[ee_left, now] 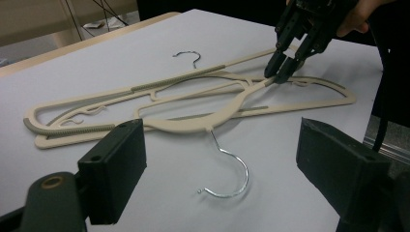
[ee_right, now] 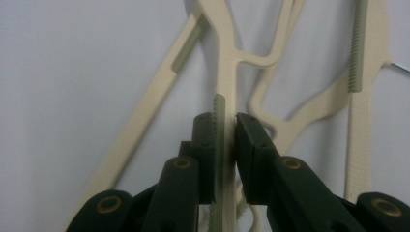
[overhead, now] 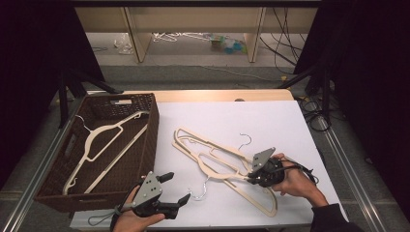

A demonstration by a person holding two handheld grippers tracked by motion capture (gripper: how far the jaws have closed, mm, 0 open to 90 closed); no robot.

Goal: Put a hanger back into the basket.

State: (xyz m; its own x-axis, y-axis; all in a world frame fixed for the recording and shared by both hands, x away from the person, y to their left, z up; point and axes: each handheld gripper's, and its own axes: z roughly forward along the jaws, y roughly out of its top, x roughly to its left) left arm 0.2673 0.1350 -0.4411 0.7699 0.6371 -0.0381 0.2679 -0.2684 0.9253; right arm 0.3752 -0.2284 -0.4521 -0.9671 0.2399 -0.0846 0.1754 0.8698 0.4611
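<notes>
The right gripper [overhead: 249, 178] has its jaws clamped on the ribbed shoulder of a cream hanger [ee_left: 203, 121], a slim plastic one with a silver wire hook [ee_left: 227, 176] curling toward the table's near edge. It lies on the white table [overhead: 270, 121], tangled across two more cream hangers [overhead: 193, 140]. The left gripper [overhead: 176, 188] hovers at the near edge, jaws wide, nothing between them. Another hanger [overhead: 104, 145] lies in the brown wicker basket [overhead: 150, 140] at the left.
</notes>
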